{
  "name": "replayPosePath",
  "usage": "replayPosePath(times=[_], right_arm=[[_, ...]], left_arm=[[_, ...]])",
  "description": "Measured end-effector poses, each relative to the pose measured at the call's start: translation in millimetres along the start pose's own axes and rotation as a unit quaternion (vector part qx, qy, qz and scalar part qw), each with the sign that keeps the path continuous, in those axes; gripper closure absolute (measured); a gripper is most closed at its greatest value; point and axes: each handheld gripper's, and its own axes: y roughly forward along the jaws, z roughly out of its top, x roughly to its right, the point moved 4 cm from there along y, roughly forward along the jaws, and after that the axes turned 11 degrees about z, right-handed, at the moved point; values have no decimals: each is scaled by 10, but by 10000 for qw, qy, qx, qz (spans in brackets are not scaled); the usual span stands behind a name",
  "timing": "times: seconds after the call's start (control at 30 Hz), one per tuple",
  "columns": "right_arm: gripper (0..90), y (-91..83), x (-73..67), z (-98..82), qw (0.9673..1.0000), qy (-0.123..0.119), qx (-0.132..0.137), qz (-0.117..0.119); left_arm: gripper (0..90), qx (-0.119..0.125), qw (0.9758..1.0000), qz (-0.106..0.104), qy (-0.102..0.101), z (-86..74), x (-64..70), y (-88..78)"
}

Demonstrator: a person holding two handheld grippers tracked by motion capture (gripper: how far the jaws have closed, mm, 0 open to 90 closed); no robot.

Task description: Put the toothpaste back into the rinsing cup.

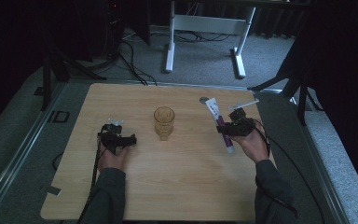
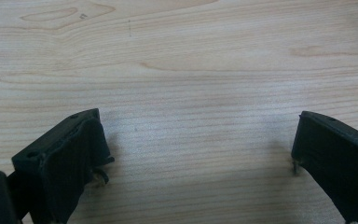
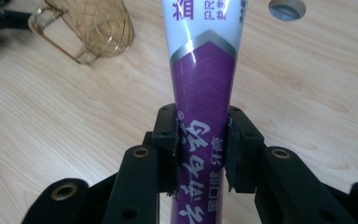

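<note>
From above, my right gripper (image 1: 229, 127) pinches the purple-and-white toothpaste tube (image 1: 220, 125) right of the amber glass mug (image 1: 163, 122), which looks empty. My left gripper (image 2: 200, 154) view shows its jaws spread wide over bare table (image 2: 191, 70). The right gripper view shows jaws clamped mid-tube; I judge the next move is lifting it into the mug.

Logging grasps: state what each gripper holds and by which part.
The right gripper is shut on the toothpaste tube, its fingers squeezing the purple lower body. The left gripper is open and holds nothing.
</note>
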Motion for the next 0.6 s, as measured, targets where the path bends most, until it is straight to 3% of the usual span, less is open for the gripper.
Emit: replayPosePath(times=[0.6], right_arm=[[696, -28, -40, 145, 9979, 8, 641, 46]], left_arm=[[21, 2, 10000, 1, 2, 0, 0, 0]])
